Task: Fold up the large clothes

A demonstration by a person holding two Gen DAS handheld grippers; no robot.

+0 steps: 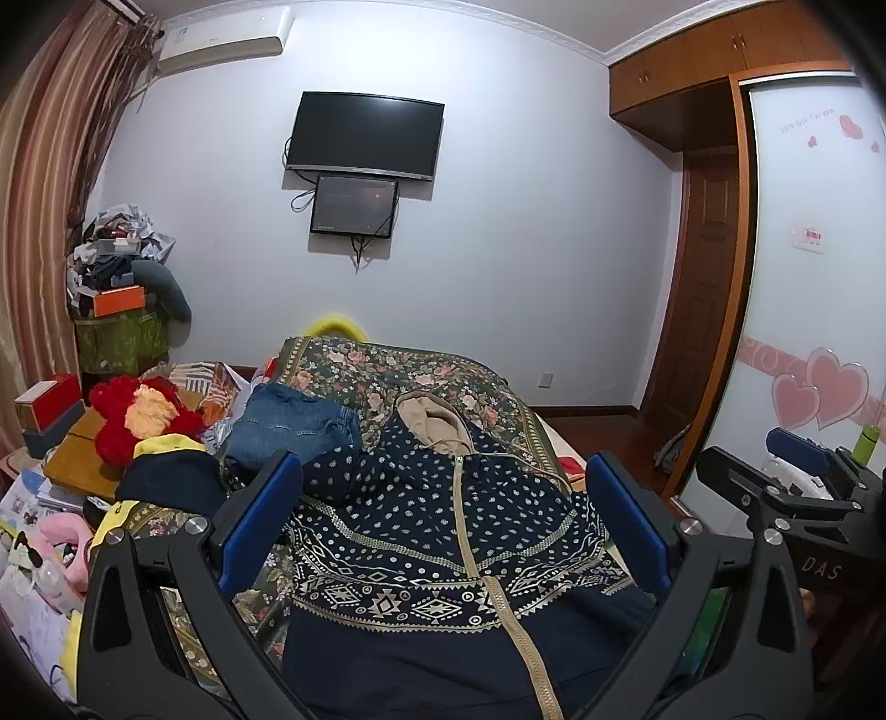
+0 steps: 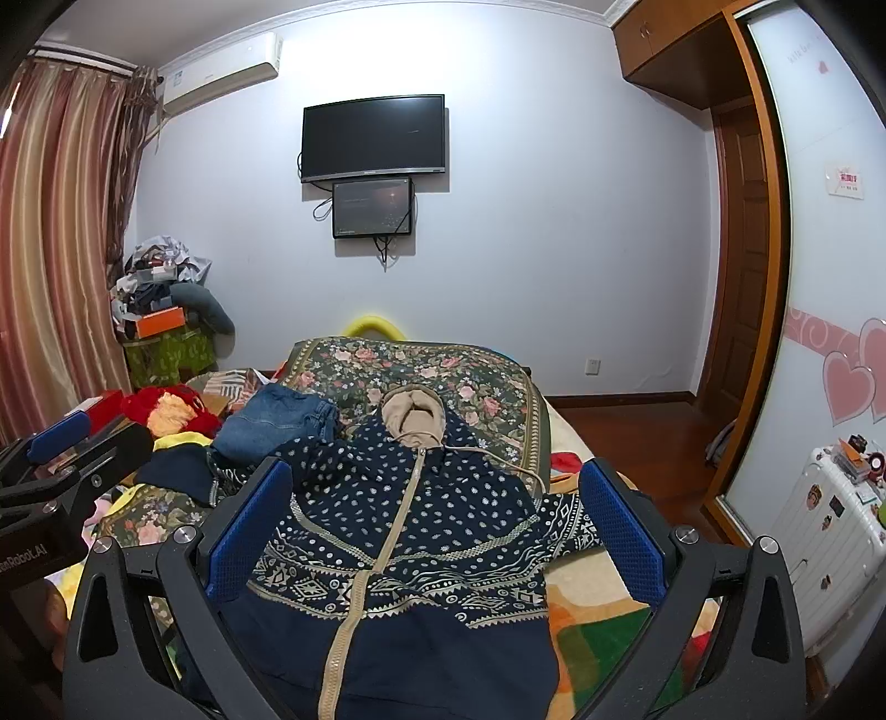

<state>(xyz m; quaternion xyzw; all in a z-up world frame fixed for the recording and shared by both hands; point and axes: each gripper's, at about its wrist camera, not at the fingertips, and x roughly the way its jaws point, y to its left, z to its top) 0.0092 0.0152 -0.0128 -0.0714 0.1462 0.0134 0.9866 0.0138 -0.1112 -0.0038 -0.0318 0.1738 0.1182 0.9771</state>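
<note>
Right wrist view: hooded jacket [image 2: 421, 531] spread flat on floral bedspread [image 2: 498, 387].

Wall-mounted TV [image 1: 365, 135] with smaller screen [image 1: 354, 206] just below. AC unit [image 1: 227, 40] top left, striped curtains [image 1: 50, 183]. Folded jeans [image 1: 290, 423] on floral bedspread [image 1: 398, 365]. White suitcase [image 2: 825, 548] near wardrobe door [image 2: 830, 232].

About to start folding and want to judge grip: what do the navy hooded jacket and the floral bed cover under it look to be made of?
Navy hooded jacket: looks like soft matte knit or fleece, printed with pale dots and geometric bands, a beige zipper and plush-looking beige hood lining; it slumps in soft folds. Floral bed cover: seems a thick woven or quilted fabric, matte, with a patterned border trim. Neither looks slippery.
</note>
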